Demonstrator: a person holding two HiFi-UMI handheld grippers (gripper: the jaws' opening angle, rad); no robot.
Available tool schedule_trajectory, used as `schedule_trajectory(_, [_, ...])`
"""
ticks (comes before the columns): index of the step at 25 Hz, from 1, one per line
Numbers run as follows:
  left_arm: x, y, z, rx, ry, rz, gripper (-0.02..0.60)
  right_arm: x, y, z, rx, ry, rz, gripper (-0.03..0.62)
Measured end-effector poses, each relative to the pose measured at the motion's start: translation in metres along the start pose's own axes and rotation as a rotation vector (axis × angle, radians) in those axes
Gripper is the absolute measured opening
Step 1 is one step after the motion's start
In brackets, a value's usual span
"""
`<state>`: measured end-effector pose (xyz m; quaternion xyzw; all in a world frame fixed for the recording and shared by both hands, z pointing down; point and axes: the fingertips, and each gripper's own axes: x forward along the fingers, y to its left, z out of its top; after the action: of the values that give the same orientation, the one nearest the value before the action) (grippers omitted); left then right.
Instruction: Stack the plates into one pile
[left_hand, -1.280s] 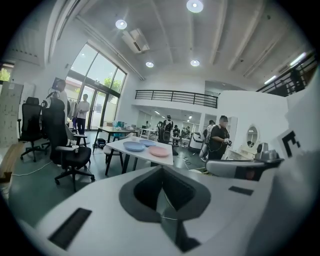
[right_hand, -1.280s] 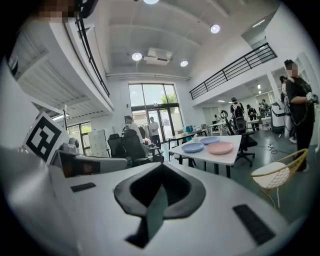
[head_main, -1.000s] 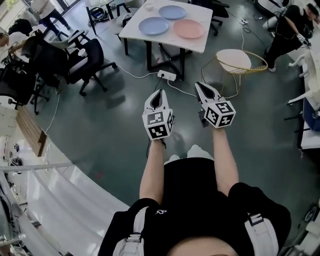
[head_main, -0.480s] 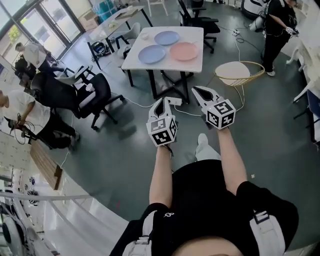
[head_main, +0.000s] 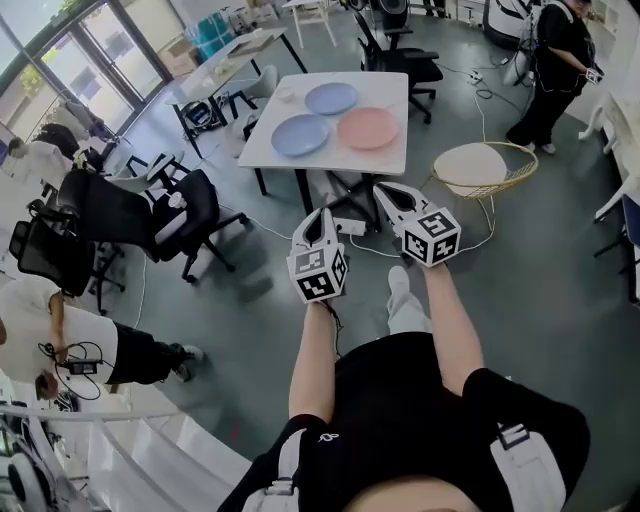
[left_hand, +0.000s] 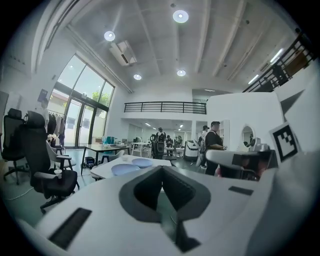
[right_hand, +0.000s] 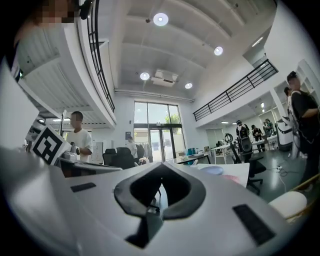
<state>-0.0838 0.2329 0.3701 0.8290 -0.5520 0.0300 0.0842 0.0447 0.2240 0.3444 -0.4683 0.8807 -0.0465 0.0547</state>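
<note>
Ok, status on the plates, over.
Left tool and right tool shut, empty, short of the table. Near blue plate, far blue plate, pink plate side by side, unstacked. Power strip on floor ahead.

A white bench (head_main: 393, 105) stands on a grey floor (head_main: 230, 330). A black office chair (head_main: 190, 215) sits at its eight o'clock. A gold wire basket with a white top (head_main: 485, 165) is at four o'clock, a power strip (head_main: 350, 226) at six and another black chair (head_main: 402, 58) at one.
</note>
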Motion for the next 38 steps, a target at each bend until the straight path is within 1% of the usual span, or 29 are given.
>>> schedule_trajectory(3, [0.05, 0.007, -0.016, -0.016, 0.058, 0.022, 0.015, 0.031, -0.04, -0.025, 0.023, 0.057, -0.019, 0.008])
schedule_trajectory(5, [0.088, 0.006, -0.022, -0.023, 0.083, 0.026, 0.016, 0.048, -0.075, -0.039, 0.035, 0.087, -0.035, 0.008])
schedule_trajectory(7, [0.136, 0.002, -0.025, -0.035, 0.102, 0.02, 0.016, 0.067, -0.122, -0.047, 0.059, 0.104, -0.065, 0.008])
schedule_trajectory(9, [0.196, 0.001, -0.032, -0.065, 0.119, 0.019, 0.016, 0.09, -0.175, -0.054, 0.059, 0.13, -0.089, 0.008])
schedule_trajectory(11, [0.258, 0.001, -0.04, -0.123, 0.131, 0.04, 0.016, 0.115, -0.231, -0.054, 0.039, 0.165, -0.101, 0.008])
schedule_trajectory(13, [0.304, -0.003, -0.044, -0.173, 0.157, 0.065, 0.016, 0.134, -0.282, -0.047, 0.054, 0.188, -0.125, 0.008])
schedule_trajectory(15, [0.339, -0.013, -0.036, -0.181, 0.183, 0.06, 0.016, 0.151, -0.325, -0.035, 0.086, 0.196, -0.155, 0.008])
schedule_trajectory(16, [0.354, -0.016, -0.031, -0.18, 0.193, 0.057, 0.016, 0.162, -0.34, -0.03, 0.1, 0.201, -0.162, 0.008])
schedule_trajectory(18, [0.372, -0.014, -0.025, -0.181, 0.206, 0.07, 0.015, 0.186, -0.349, -0.026, 0.121, 0.21, -0.136, 0.008])
schedule_trajectory(21, [0.387, -0.005, -0.015, -0.16, 0.211, 0.1, 0.015, 0.22, -0.34, -0.022, 0.134, 0.204, -0.051, 0.009])
schedule_trajectory(22, [0.39, 0.001, -0.013, -0.148, 0.221, 0.11, 0.016, 0.228, -0.337, -0.022, 0.146, 0.201, -0.036, 0.008])
schedule_trajectory(25, [0.395, 0.026, -0.017, -0.125, 0.259, 0.142, 0.016, 0.25, -0.333, -0.028, 0.209, 0.18, -0.027, 0.008])
schedule_trajectory(28, [0.397, 0.037, -0.022, -0.13, 0.241, 0.172, 0.016, 0.257, -0.336, -0.034, 0.217, 0.172, -0.007, 0.008])
schedule_trajectory(30, [0.397, 0.035, -0.022, -0.118, 0.227, 0.168, 0.016, 0.249, -0.348, -0.041, 0.233, 0.178, -0.032, 0.008])
schedule_trajectory(33, [0.404, 0.036, -0.028, -0.105, 0.247, 0.16, 0.017, 0.238, -0.367, -0.049, 0.253, 0.186, -0.092, 0.008])
schedule_trajectory(38, [0.415, 0.044, -0.047, -0.137, 0.275, 0.152, 0.017, 0.228, -0.378, -0.069, 0.246, 0.232, -0.144, 0.008])
